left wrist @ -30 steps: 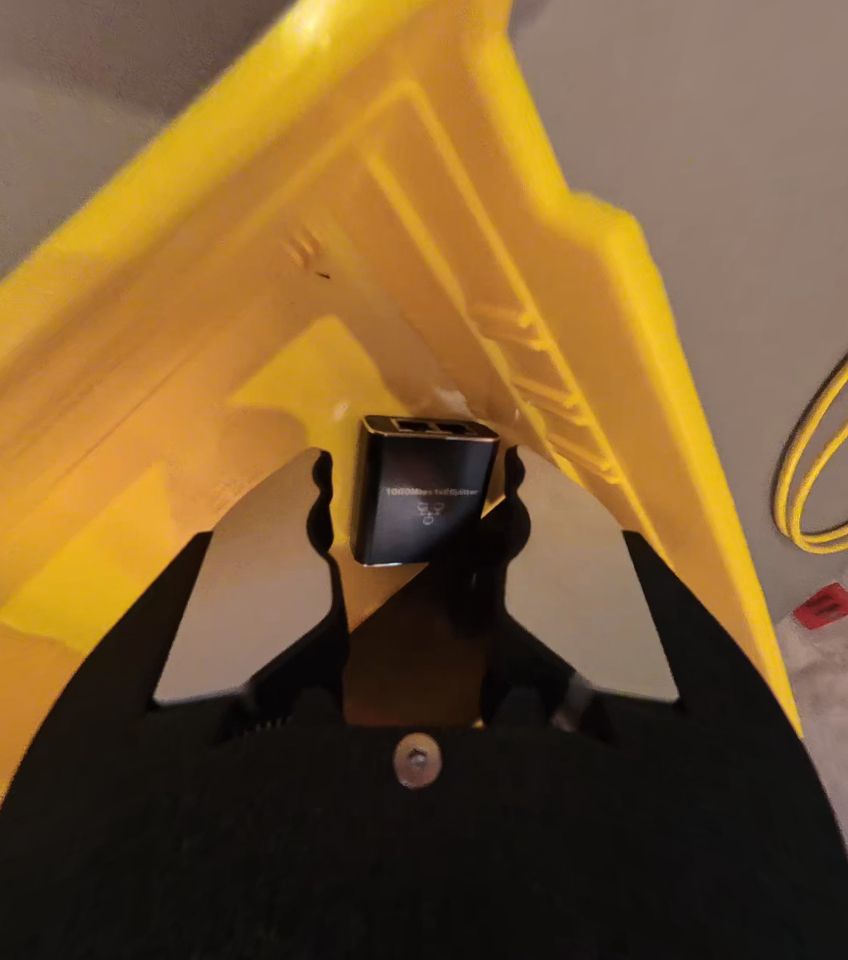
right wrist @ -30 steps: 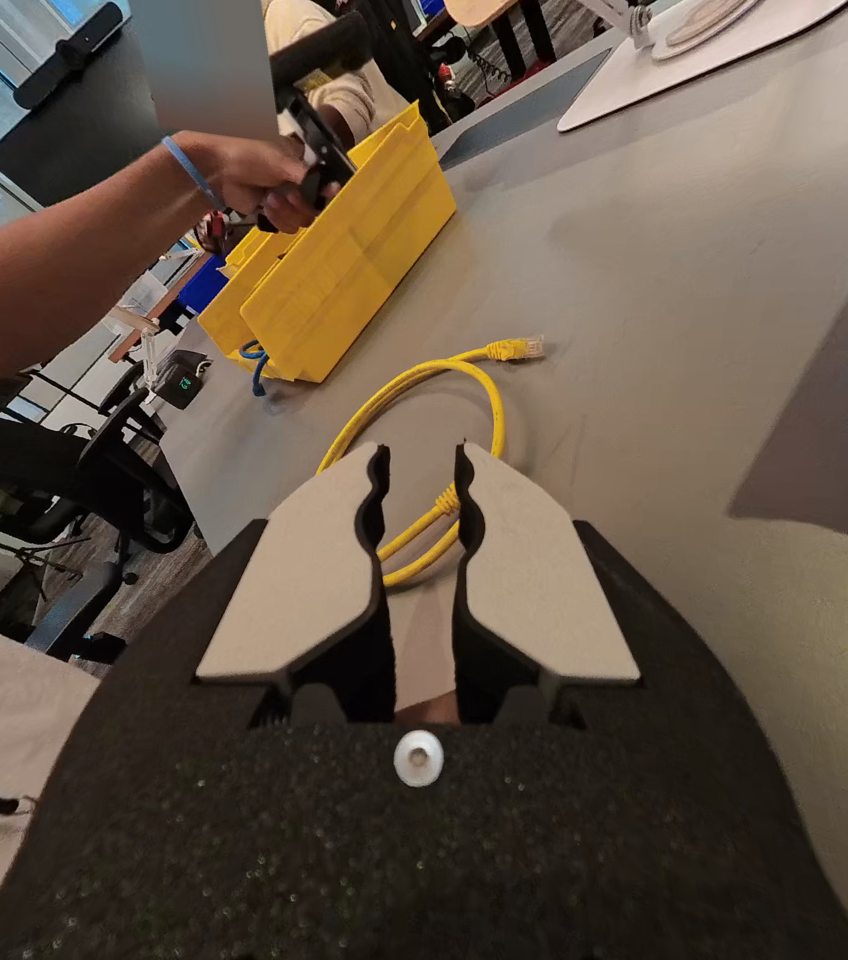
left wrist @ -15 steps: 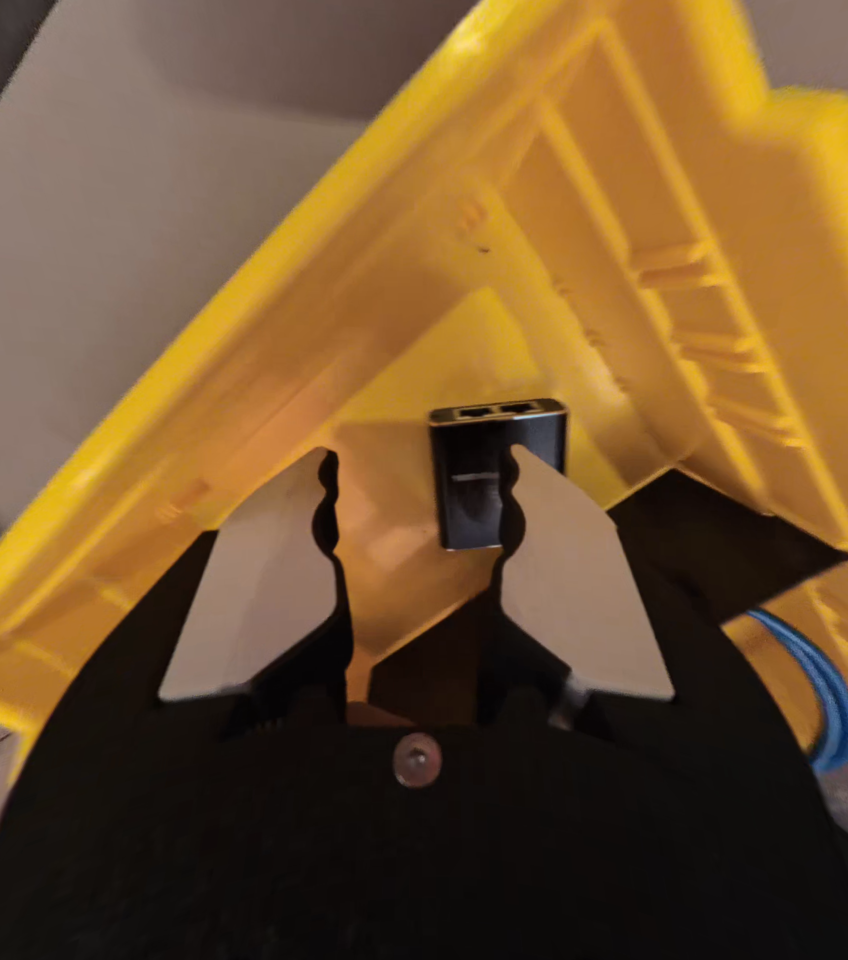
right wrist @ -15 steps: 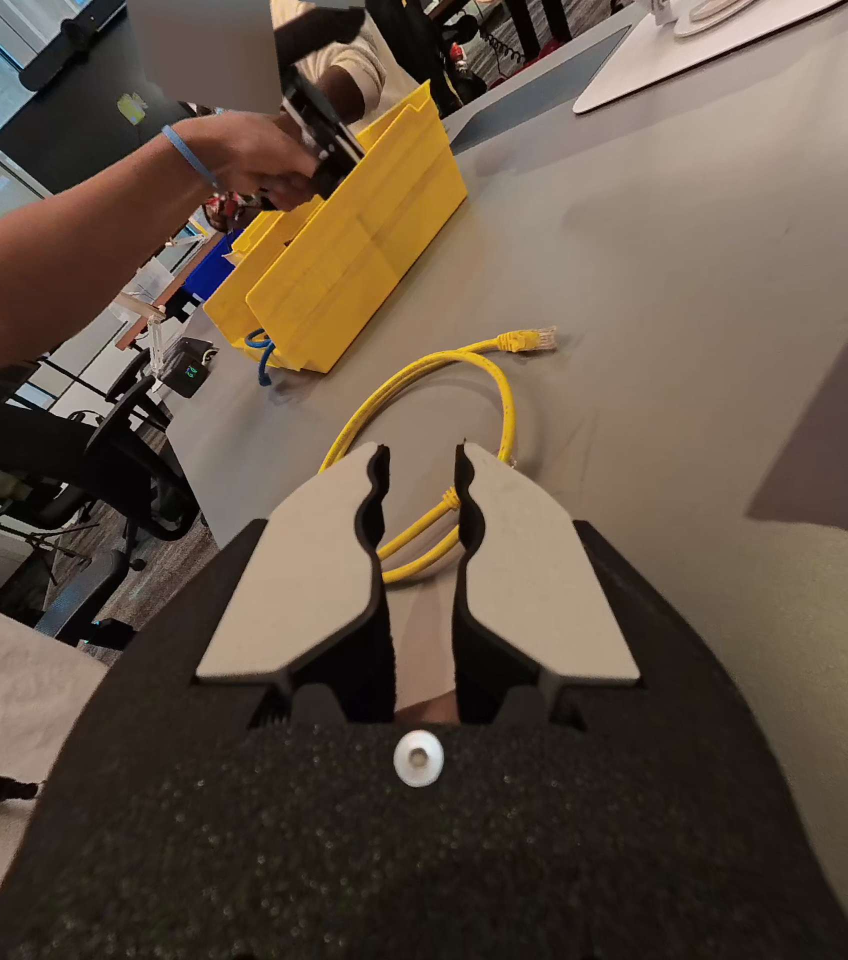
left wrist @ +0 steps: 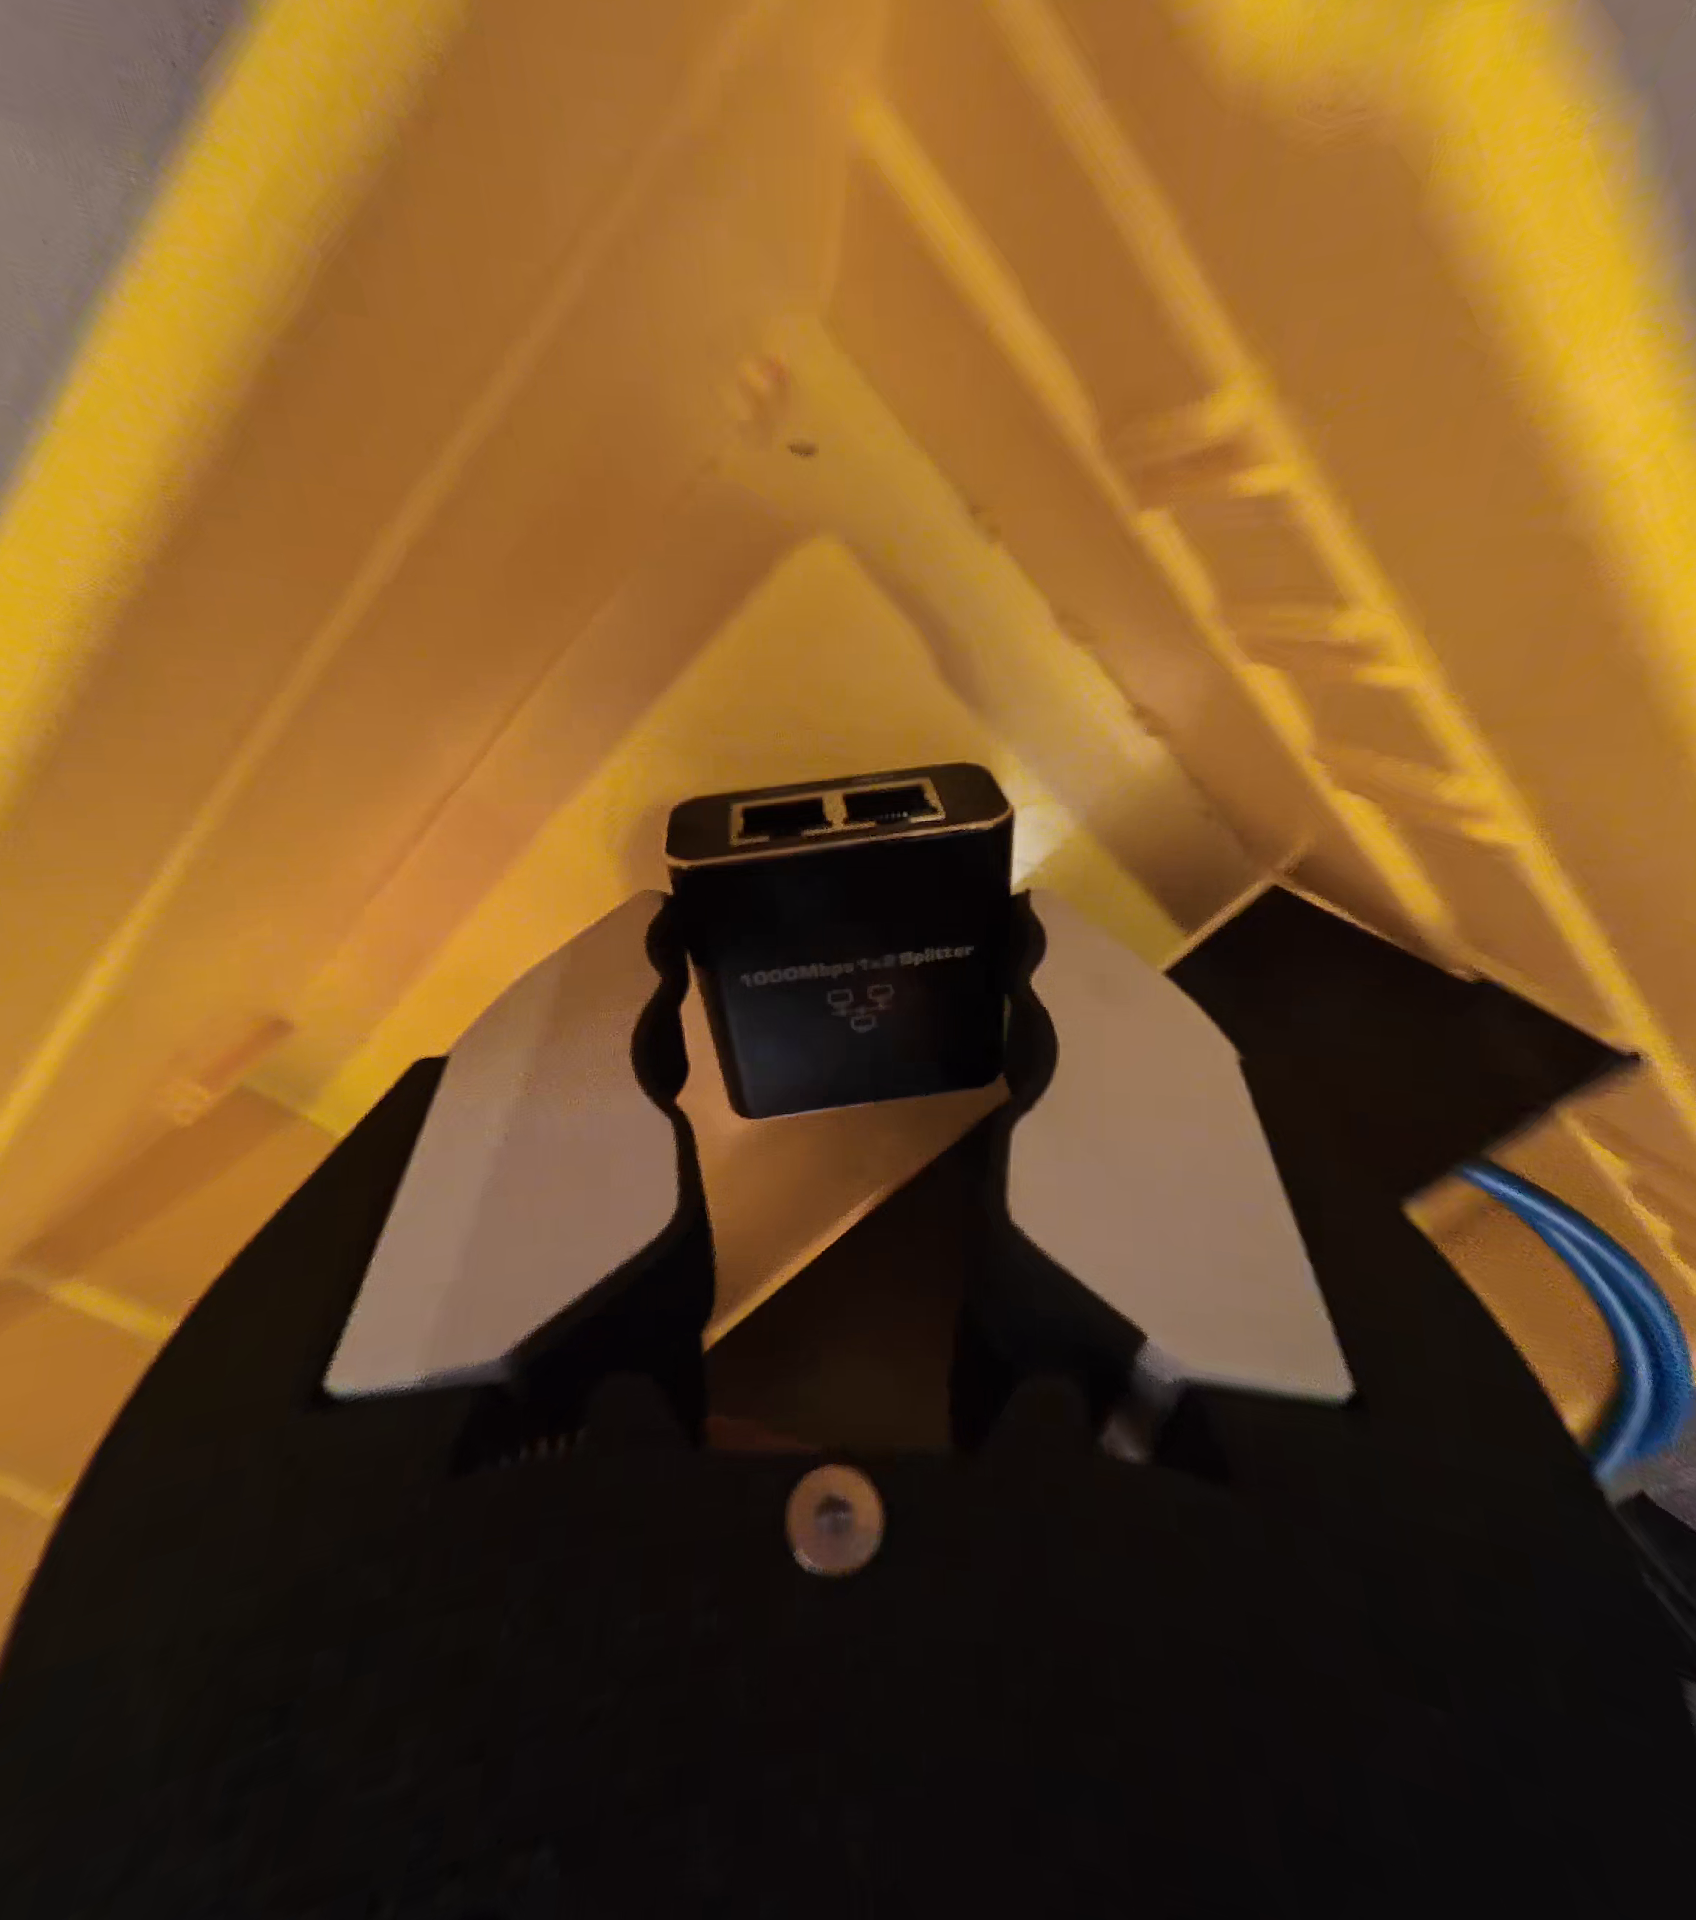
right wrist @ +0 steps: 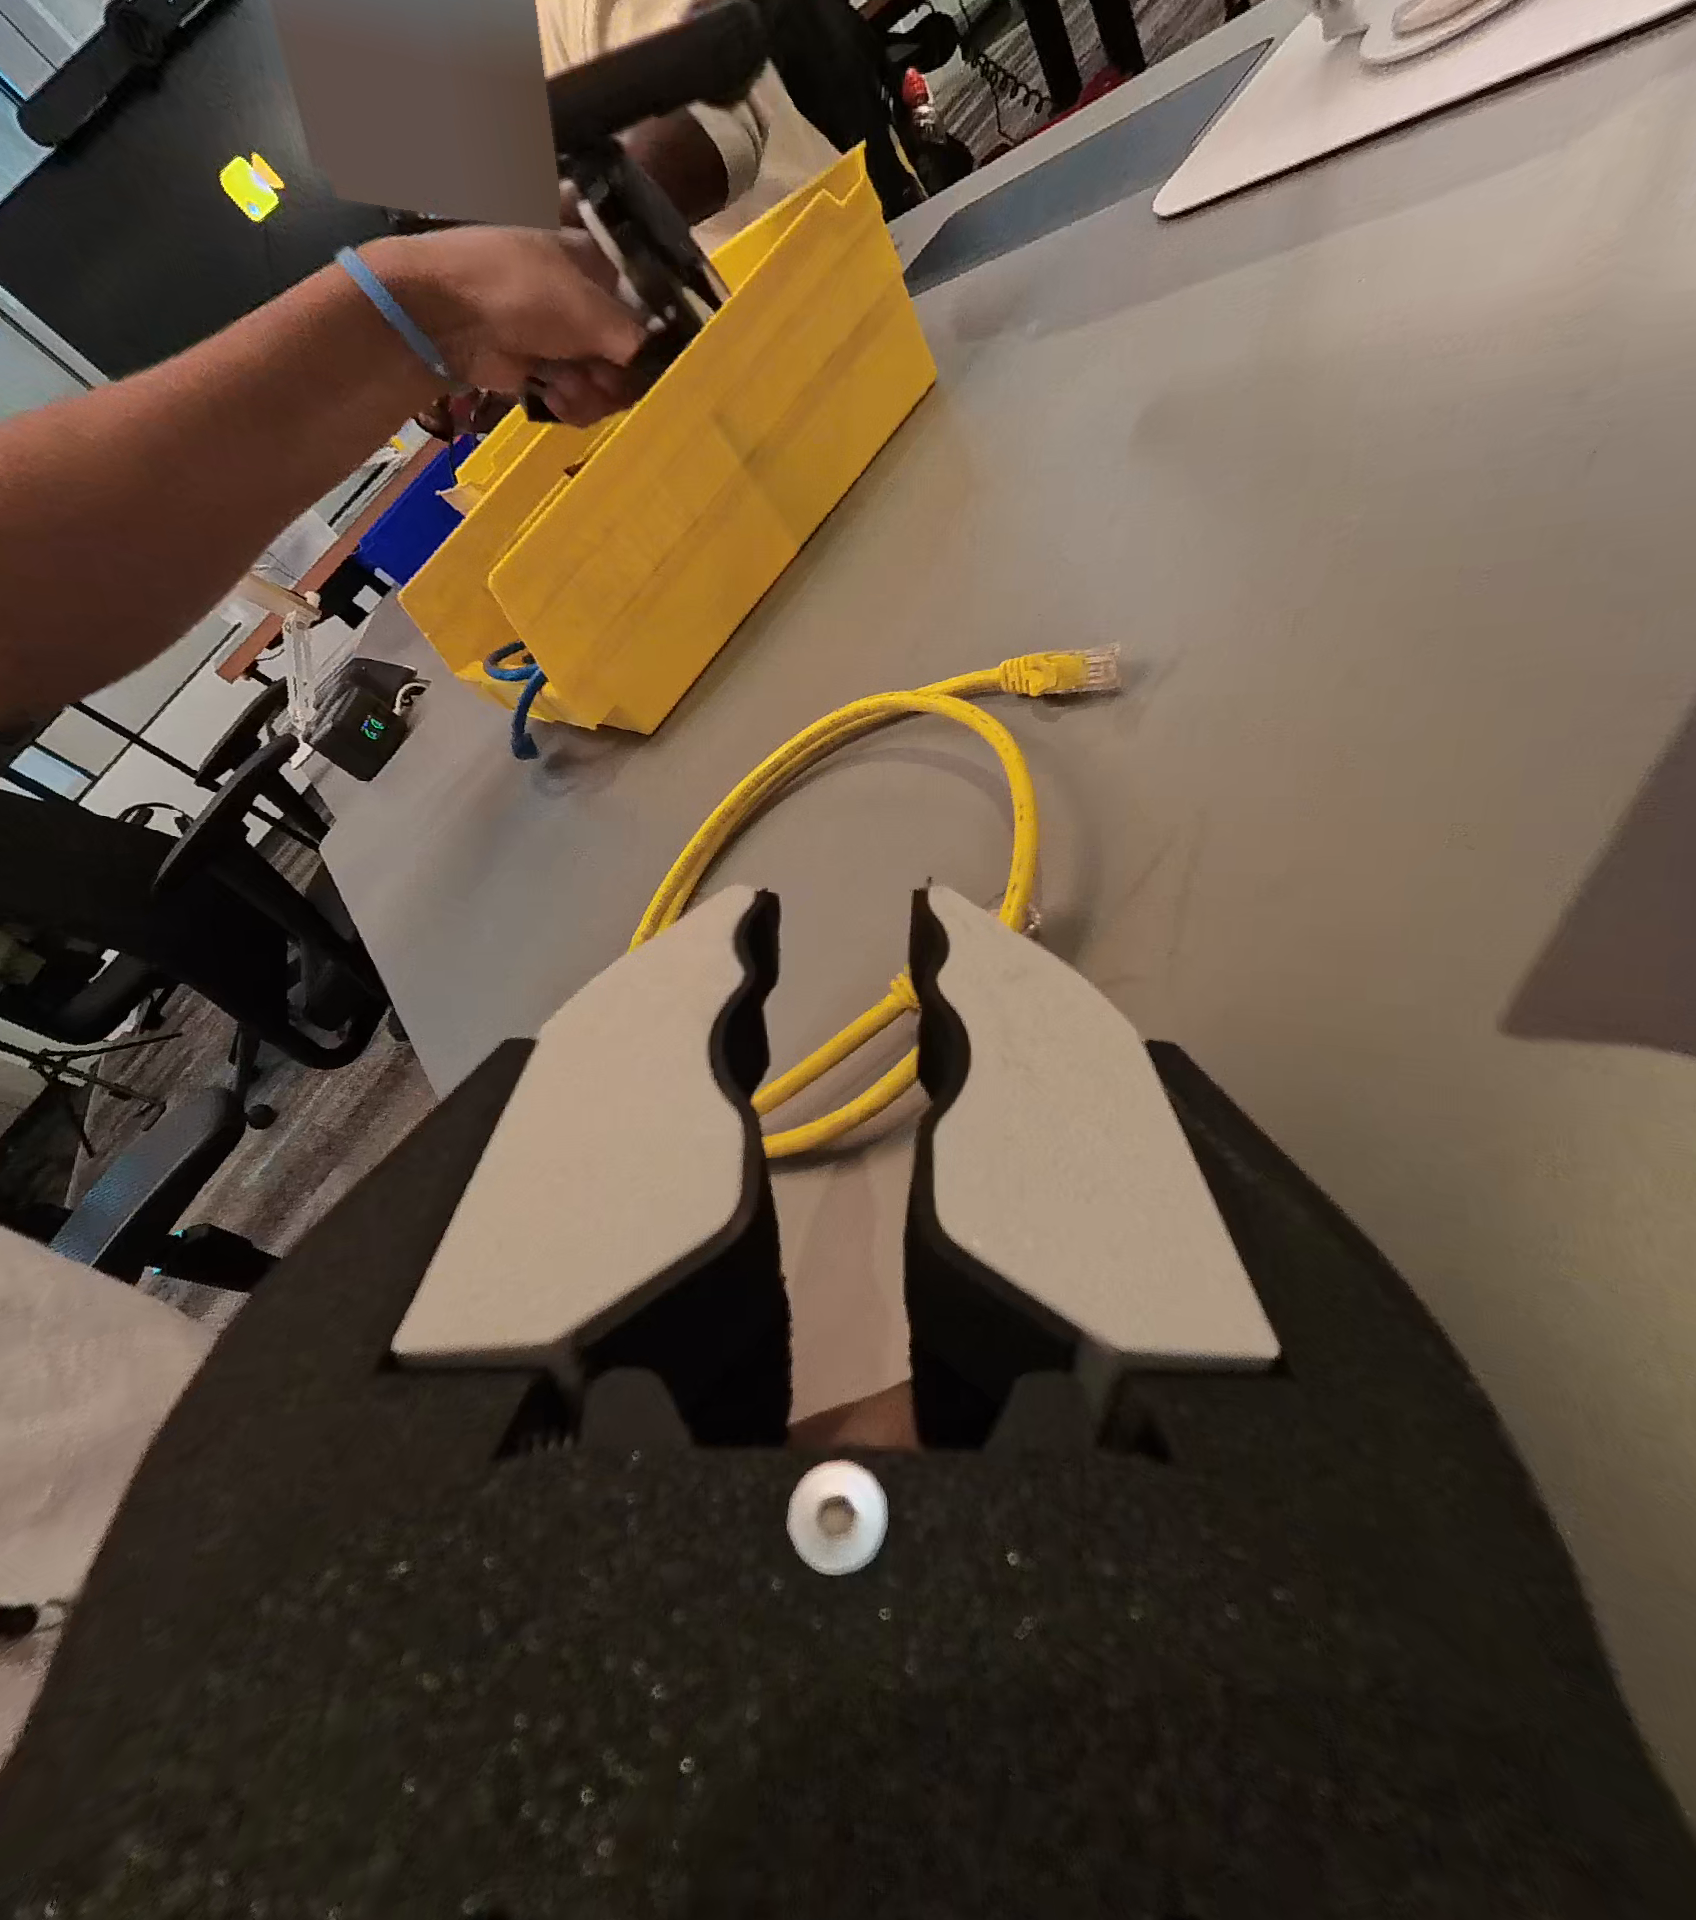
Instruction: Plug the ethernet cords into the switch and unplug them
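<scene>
A: How do the jaws stand?

B: The left gripper [left wrist: 839, 914] clasps the black switch [left wrist: 849, 966] by its sides, ports facing away, inside the yellow bin [left wrist: 470, 644]. The right gripper [right wrist: 844, 909] is parted, holding nothing.

A: And around them?

B: The yellow ethernet cord [right wrist: 927, 748] lies looped on the grey table [right wrist: 1343, 540] beneath the right gripper. A blue cord [right wrist: 522, 691] hangs at the bin's end.

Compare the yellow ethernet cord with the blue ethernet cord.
The yellow ethernet cord lies looped on the open grey table, fully in view, one plug end exposed. The blue ethernet cord is mostly hidden, only a short loop showing by the yellow plastic bin. Both are thin, round cables, and neither is plugged into the small black switch.
</scene>
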